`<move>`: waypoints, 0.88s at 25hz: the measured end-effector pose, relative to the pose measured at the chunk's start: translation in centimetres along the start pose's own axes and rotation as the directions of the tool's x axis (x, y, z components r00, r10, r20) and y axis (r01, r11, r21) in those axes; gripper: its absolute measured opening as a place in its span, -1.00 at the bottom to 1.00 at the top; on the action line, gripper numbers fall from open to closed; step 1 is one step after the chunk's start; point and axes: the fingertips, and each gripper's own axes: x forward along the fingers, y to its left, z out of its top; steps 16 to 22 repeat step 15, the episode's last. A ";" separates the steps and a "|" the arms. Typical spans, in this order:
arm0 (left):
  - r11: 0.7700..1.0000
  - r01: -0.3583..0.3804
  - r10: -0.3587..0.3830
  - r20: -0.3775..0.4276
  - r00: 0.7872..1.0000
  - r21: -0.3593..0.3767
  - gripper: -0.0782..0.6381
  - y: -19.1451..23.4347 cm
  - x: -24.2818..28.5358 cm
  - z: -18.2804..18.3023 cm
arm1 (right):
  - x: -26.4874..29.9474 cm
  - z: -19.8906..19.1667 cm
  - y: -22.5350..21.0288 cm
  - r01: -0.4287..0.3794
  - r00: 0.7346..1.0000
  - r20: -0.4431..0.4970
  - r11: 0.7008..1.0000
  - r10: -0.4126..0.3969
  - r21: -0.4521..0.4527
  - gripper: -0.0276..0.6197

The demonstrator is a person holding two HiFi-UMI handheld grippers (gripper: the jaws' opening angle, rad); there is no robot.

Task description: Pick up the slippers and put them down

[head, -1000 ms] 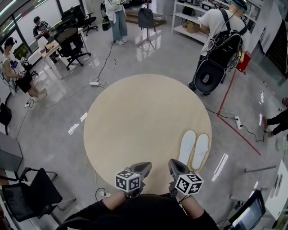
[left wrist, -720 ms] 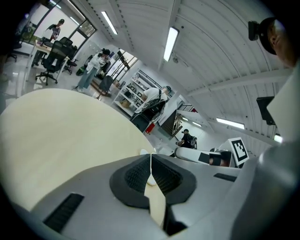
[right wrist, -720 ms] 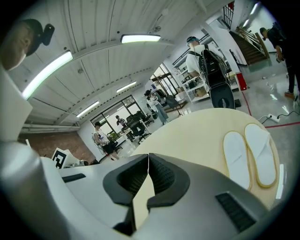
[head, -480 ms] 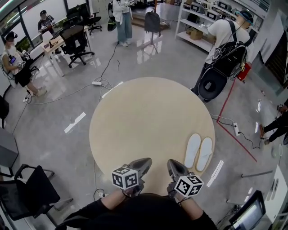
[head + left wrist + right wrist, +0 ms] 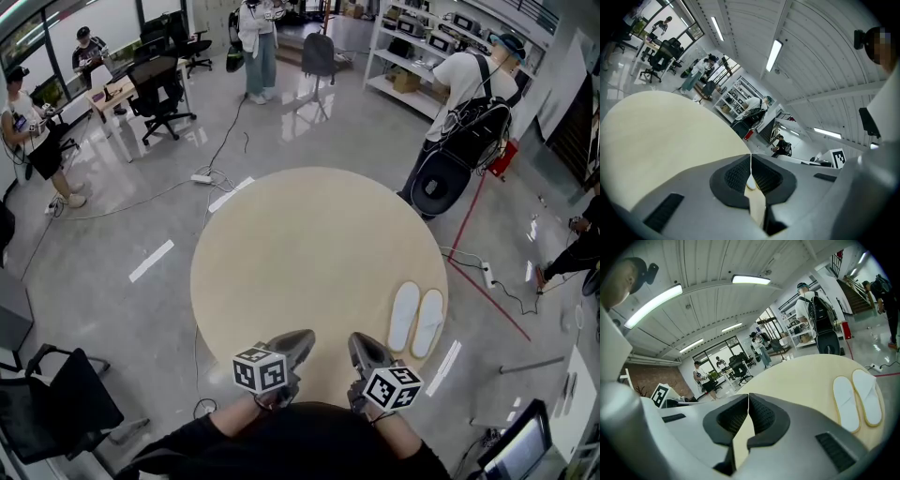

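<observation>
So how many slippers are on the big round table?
2. The first slipper lies near the right edge of the table. The second slipper lies beside it, closer to the edge. None looks hidden.

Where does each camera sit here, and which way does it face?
Head view: on the person's head, steeply down at the table, slippers, left gripper, right gripper and dark sleeves.
Left gripper view: on that gripper, along its shut jaws across the table.
Right gripper view: on that gripper, along its shut jaws, slippers at right.
Shared: head and right gripper views both show the slippers.
</observation>
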 end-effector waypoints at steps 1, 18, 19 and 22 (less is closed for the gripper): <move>1.000 0.003 -0.003 -0.002 1.000 -0.001 -0.71 0.1 -0.1 -0.1 | 0.0 -0.2 0.1 0.003 1.000 0.001 1.000 -0.003 0.000 -0.87; 1.000 0.025 -0.025 -0.051 0.998 0.003 -0.71 0.1 -0.8 -1.3 | -0.9 -1.8 0.4 0.037 0.999 0.017 0.998 -0.038 0.057 -0.87; 1.000 0.025 -0.025 -0.051 0.998 0.003 -0.71 0.1 -0.8 -1.3 | -0.9 -1.8 0.4 0.037 0.999 0.017 0.998 -0.038 0.057 -0.87; 1.000 0.025 -0.025 -0.051 0.998 0.003 -0.71 0.1 -0.8 -1.3 | -0.9 -1.8 0.4 0.037 0.999 0.017 0.998 -0.038 0.057 -0.87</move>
